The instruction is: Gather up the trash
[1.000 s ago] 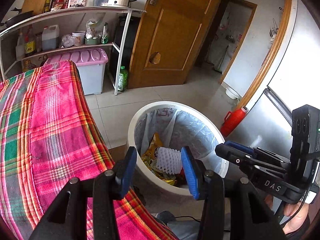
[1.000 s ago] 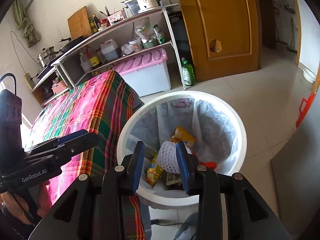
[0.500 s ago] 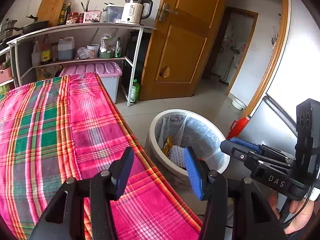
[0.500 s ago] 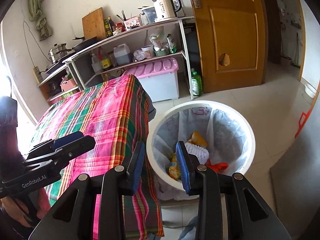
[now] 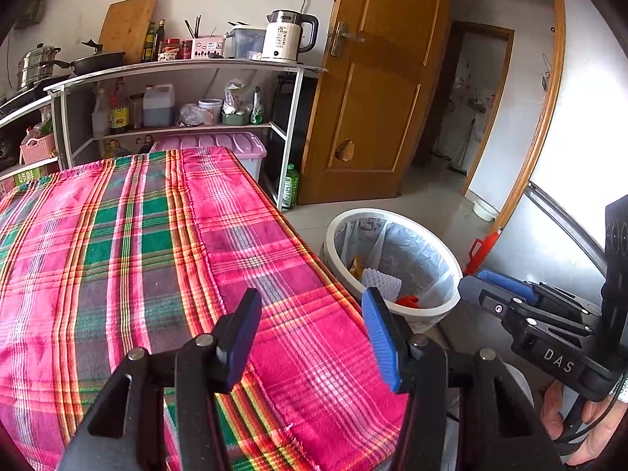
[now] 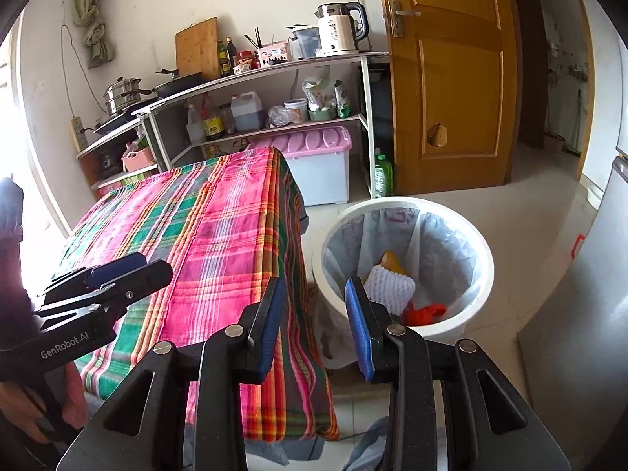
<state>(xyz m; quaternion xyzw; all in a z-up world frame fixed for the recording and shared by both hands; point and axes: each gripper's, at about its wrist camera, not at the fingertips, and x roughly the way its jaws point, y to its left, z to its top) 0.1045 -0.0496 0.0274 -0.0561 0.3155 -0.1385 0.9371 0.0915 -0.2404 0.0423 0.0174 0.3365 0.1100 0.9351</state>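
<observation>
A white trash bin (image 5: 451, 274) (image 6: 481, 247) with a clear liner stands on the floor beside the table. Inside lie a white foam net (image 5: 382, 282) (image 6: 390, 286), a yellow wrapper (image 6: 392, 261) and a red scrap (image 6: 426, 312). My left gripper (image 5: 312, 333) is open and empty above the plaid tablecloth (image 5: 137, 255), near the table's right edge. My right gripper (image 6: 314, 322) is open and empty, held over the table's corner, with the bin just beyond it. Each gripper shows in the other's view, the right one (image 5: 510, 298) and the left one (image 6: 117, 274).
A white shelf rack (image 5: 188, 66) with a kettle (image 5: 286, 35), bottles and pots stands at the back. A pink-lidded storage box (image 6: 314, 157) sits under it. A wooden door (image 5: 376, 98) is behind the bin. A grey fridge (image 6: 588, 294) is at the right.
Both grippers have pulled back and up from over the bin, so the bin looks farther away and more of the table shows. Both stay open and empty.
</observation>
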